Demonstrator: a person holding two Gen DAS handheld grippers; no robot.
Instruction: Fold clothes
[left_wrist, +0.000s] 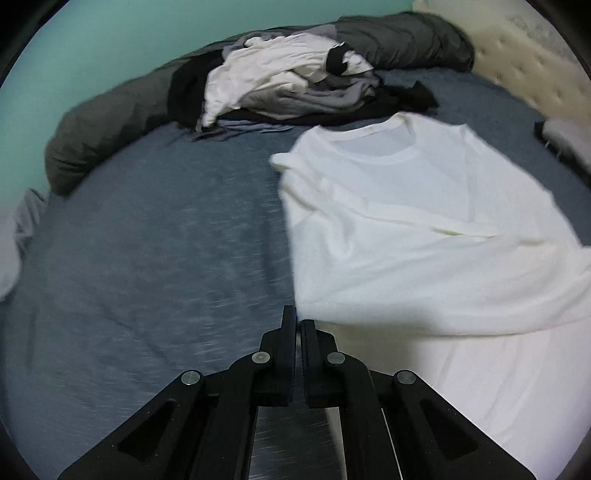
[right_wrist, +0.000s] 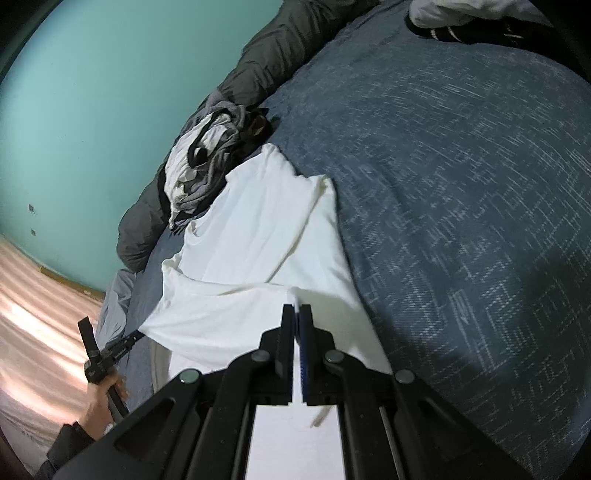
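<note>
Left wrist view: your left gripper has its fingers clenched on the hem corner of the white T-shirt, which lies collar-away on the blue bed. A pile of clothes sits beyond, blurred.

Right wrist view: your right gripper fingers pinch the shirt's lifted fabric; the frame's rim cuts off the dark garment at top.

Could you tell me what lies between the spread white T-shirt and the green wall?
In the left wrist view, a pile of unfolded clothes sits beyond the white T-shirt, then a rolled grey duvet runs along the green wall.
</note>
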